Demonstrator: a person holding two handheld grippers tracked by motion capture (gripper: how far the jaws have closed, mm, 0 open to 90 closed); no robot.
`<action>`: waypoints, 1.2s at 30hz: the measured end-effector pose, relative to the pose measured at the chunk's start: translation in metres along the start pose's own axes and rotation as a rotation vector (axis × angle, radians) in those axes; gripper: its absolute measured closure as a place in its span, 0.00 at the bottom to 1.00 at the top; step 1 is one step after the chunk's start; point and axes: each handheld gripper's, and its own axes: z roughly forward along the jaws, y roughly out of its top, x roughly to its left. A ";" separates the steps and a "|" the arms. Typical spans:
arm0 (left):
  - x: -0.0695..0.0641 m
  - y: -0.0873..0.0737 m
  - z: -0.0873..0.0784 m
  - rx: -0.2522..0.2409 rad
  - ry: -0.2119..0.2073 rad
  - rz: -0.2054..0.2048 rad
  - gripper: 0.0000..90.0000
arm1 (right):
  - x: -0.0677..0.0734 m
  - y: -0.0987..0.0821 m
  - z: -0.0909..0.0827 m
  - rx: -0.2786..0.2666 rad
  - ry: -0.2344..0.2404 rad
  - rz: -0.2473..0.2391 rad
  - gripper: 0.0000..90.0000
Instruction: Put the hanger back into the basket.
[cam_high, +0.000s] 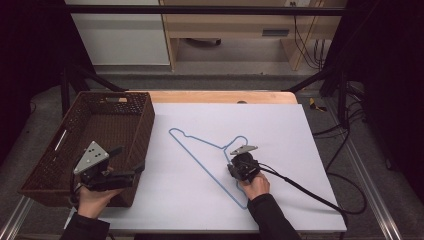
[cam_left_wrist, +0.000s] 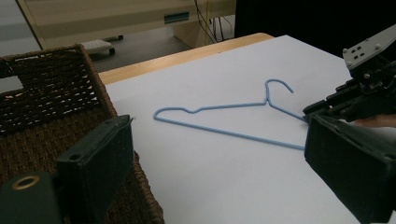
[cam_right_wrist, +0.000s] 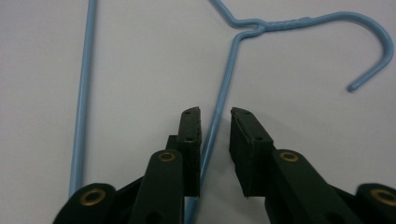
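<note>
I have the right hand-held gripper (cam_high: 235, 161) down on the white worktop (cam_high: 280, 130), set over one slanted arm of the blue hanger (cam_high: 202, 145). In the right gripper view the wire (cam_right_wrist: 219, 107) runs up between my two jaws: it lies against the inner face of the left one, while a clear gap still separates it from the right one. So the jaws are narrowed around the wire but not pinching it; nothing is clamped yet.

The hanger lies flat on the worktop, near its middle. Its hook (cam_right_wrist: 373, 51) points toward the far right in the high view, and its long straight bar runs from the far left corner down toward the near edge, passing just left of my right hand (cam_high: 256, 186). From the left gripper view I see the hanger (cam_left_wrist: 224, 116) whole, with the right hand-held gripper (cam_left_wrist: 322, 109) sitting at its right end.

My left hand-held gripper (cam_high: 131, 161) hovers at the near right corner of the wicker basket (cam_high: 47, 165), well apart from the hanger. Its jaws are spread wide with nothing between them, one over the basket rim (cam_left_wrist: 56, 121) and one over the worktop.
</note>
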 end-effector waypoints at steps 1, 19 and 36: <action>0.000 0.000 0.000 0.001 -0.001 0.001 0.09 | 0.001 0.001 0.000 0.007 -0.006 -0.004 0.86; -0.005 -0.001 0.007 0.026 -0.009 0.003 0.09 | 0.003 0.004 0.000 0.033 -0.021 0.111 0.96; -0.011 -0.001 0.009 0.030 -0.019 0.014 0.10 | 0.002 0.005 -0.005 0.019 -0.039 0.114 0.97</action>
